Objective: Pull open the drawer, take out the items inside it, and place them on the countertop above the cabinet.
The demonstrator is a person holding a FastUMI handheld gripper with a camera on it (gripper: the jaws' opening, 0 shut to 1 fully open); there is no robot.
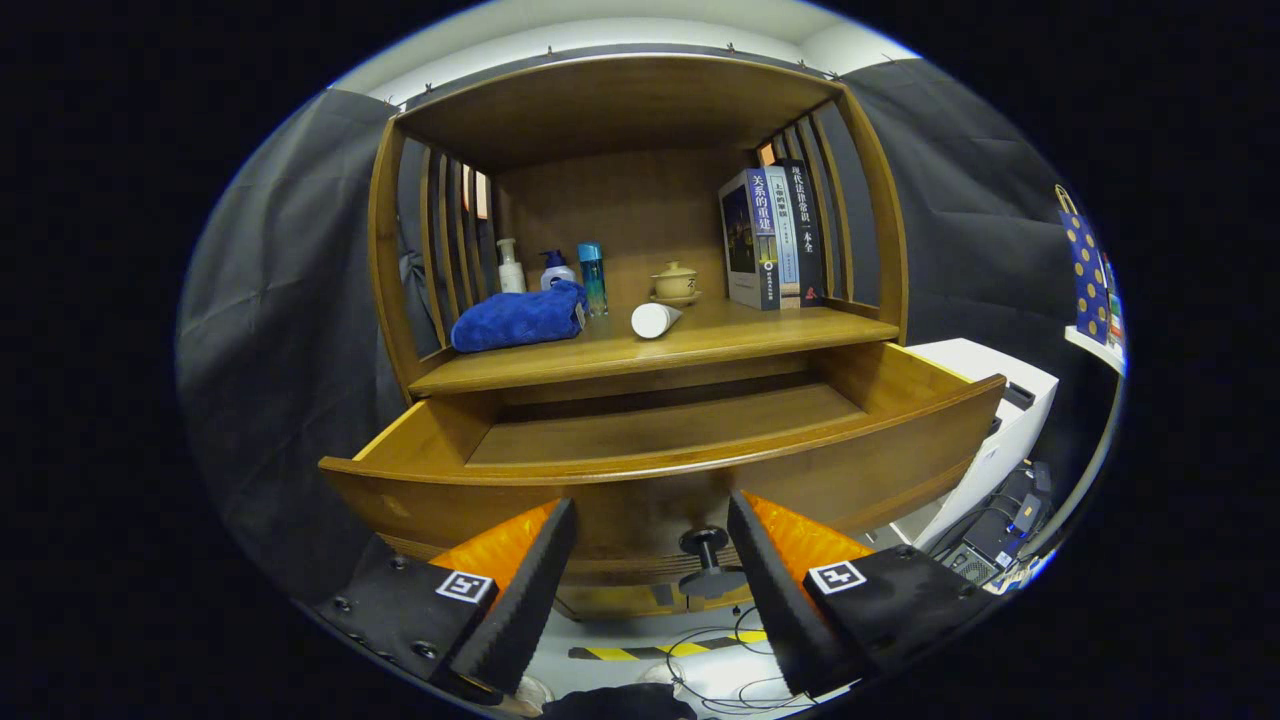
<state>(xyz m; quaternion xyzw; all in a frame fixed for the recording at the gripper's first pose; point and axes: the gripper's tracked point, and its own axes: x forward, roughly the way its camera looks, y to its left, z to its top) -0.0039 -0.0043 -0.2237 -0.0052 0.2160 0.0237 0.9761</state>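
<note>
The cabinet (640, 100) stands straight ahead of the jaws (650, 560), and its drawer (660, 470) is pulled well out toward them, its curved front just beyond the fingertips. The drawer floor that shows looks bare; the near strip behind the front panel is hidden, so I cannot say the drawer is truly empty. The drawer's dark knob (707, 560) sits between the two fingers, a little toward the right one, and neither finger touches it. The jaws are released, spread wide and holding nothing.

Beyond the drawer, on the table above it, lie what I take to be the task's things: a folded blue towel (518, 318) ahead and left of the jaws, and a white tube (654, 320) on its side almost dead ahead. Behind them stand three bottles (553, 272), a small lidded teacup (675, 281) and a row of books (772, 240) off to the right.

The risks, as I judge them: the tube lies close to the table's front edge and could roll back into the open drawer if the cabinet is jolted. A forward push of the jaws would knock the knob or drawer front and cause just that jolt. Something missed in the hidden strip would leave the job unfinished.
</note>
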